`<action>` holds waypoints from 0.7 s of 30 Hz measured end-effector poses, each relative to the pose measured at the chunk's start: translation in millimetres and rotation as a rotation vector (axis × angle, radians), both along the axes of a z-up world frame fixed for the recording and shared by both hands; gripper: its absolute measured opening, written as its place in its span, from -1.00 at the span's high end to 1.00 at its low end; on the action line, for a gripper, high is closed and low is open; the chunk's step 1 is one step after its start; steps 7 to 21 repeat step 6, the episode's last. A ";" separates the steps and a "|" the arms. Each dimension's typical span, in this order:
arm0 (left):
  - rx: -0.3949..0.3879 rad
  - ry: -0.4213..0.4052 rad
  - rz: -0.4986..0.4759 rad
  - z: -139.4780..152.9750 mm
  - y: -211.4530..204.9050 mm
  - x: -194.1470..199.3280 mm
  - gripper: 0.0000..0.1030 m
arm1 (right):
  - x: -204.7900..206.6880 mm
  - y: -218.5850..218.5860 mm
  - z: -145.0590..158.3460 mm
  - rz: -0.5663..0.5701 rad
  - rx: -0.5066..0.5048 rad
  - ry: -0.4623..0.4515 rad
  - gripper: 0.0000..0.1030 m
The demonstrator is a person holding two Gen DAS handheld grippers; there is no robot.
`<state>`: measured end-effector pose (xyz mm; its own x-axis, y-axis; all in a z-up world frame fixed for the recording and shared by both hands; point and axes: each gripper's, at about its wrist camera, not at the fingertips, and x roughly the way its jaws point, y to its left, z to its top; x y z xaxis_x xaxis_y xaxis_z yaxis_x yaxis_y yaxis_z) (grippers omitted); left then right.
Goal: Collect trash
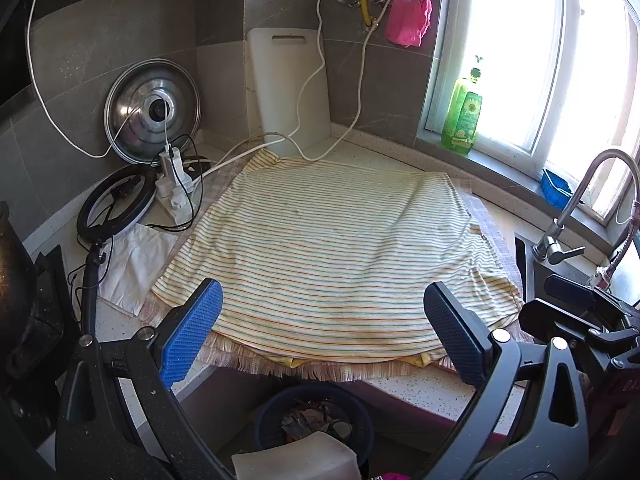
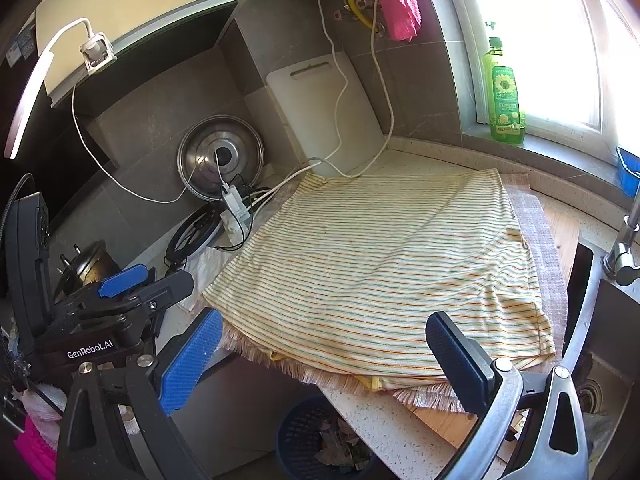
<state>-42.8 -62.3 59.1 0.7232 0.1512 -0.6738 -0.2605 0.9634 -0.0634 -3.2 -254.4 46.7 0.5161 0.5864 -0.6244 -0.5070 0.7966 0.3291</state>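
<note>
Trash basket (image 1: 316,424) sits at bottom centre of frame, below the counter edge, holding crumpled scraps. Striped cloth (image 1: 332,256) covers the counter (image 1: 420,396) above it, mid-frame. Left gripper (image 1: 324,340) and right gripper (image 2: 326,360) both spread wide, grasping nothing.

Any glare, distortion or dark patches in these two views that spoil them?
Left wrist view: the window is blown out white, the bin below the counter sits in shadow, and straight edges bow. Right wrist view: same window glare, and dark corners on the left; the striped cloth stays sharp.
</note>
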 end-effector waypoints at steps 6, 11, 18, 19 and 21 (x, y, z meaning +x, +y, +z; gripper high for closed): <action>0.016 0.000 0.004 -5.5 -1.9 4.7 -0.98 | 4.1 -0.2 -4.8 -0.007 0.001 0.015 -1.00; 0.016 0.000 0.004 -5.5 -1.9 4.7 -0.98 | 4.1 -0.2 -4.8 -0.007 0.001 0.015 -1.00; 0.016 0.000 0.004 -5.5 -1.9 4.7 -0.98 | 4.1 -0.2 -4.8 -0.007 0.001 0.015 -1.00; 0.016 0.000 0.004 -5.5 -1.9 4.7 -0.98 | 4.1 -0.2 -4.8 -0.007 0.001 0.015 -1.00; 0.016 0.000 0.004 -5.5 -1.9 4.7 -0.98 | 4.1 -0.2 -4.8 -0.007 0.001 0.015 -1.00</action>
